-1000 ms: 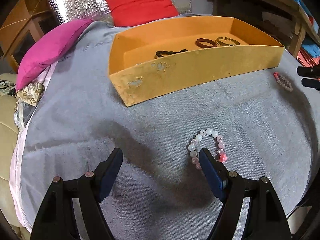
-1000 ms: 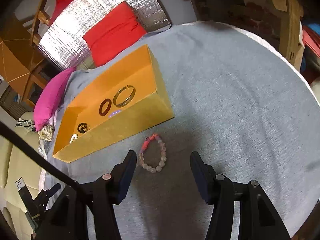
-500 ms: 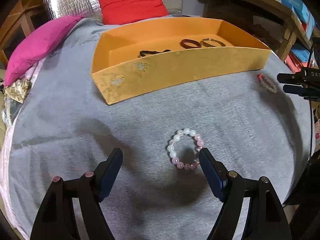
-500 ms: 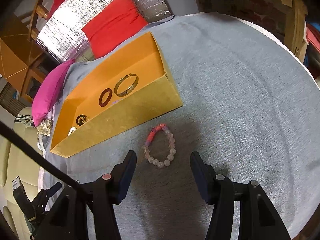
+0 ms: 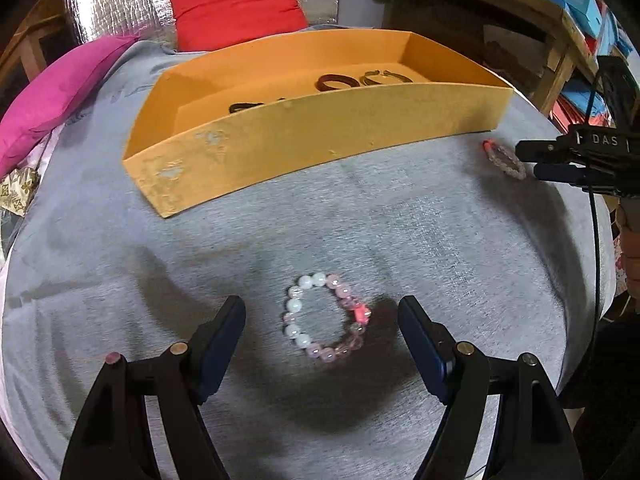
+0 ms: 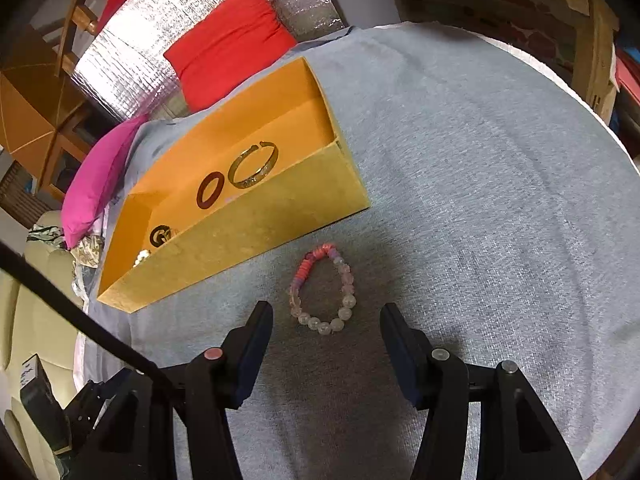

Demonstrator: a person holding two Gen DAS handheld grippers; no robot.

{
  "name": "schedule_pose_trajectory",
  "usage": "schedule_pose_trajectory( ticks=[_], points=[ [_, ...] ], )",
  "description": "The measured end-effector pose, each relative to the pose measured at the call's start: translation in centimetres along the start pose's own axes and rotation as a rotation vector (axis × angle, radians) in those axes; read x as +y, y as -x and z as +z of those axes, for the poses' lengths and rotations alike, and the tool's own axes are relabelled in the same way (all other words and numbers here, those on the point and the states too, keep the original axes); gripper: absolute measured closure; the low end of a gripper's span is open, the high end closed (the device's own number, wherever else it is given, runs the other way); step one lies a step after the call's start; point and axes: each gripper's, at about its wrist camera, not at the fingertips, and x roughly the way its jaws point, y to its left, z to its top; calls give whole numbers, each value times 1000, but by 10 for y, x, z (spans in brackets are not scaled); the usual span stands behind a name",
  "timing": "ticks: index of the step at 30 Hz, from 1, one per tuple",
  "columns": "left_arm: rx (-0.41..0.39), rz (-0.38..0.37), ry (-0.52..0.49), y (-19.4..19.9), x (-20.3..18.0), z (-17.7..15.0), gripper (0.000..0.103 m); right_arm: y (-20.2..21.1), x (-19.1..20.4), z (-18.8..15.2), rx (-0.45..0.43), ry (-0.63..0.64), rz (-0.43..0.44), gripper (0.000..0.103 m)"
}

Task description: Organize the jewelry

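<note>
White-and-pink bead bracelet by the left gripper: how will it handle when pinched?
The white-and-pink bead bracelet is strung from separate round beads, so it will likely sag floppy rather than hold its ring. The glossy beads may slip or roll between the pads. It looks light; the left gripper stands open around it.

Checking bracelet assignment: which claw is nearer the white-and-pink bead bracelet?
Left. The left claw brackets the white-and-pink bead bracelet, open; the right claw sits far off by the orange tray's end.

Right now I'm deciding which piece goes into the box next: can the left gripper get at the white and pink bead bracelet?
Probably yes. The left gripper is open, and the bead bracelet lies flat on the grey cloth between its fingers with nothing over it.
</note>
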Motion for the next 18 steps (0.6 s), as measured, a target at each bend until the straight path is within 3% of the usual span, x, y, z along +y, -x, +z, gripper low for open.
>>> schedule_pose_trajectory(
  ticks=[7, 8, 10, 11, 15, 18],
  points=[
    [-18, -24, 34, 3, 5, 1, 26, -11, 11, -2, -29, 67, -68, 44],
    [-23, -26, 43, 4, 7, 1, 31, -12, 13, -2, -37, 81, -79, 44],
    [-26, -35, 53, 3, 10, 1, 43, -14, 19, -3, -52, 120, -108, 65],
    [-24, -39, 59, 2, 12, 1, 49, -15, 21, -3, -51, 135, -120, 69],
    [-29, -58, 57, 1, 13, 0, 67, -17, 27, -5, -65, 181, -156, 82],
    [-45, -69, 49, 4, 11, 0, 75, -18, 33, -8, -67, 205, -155, 82]
  ],
)
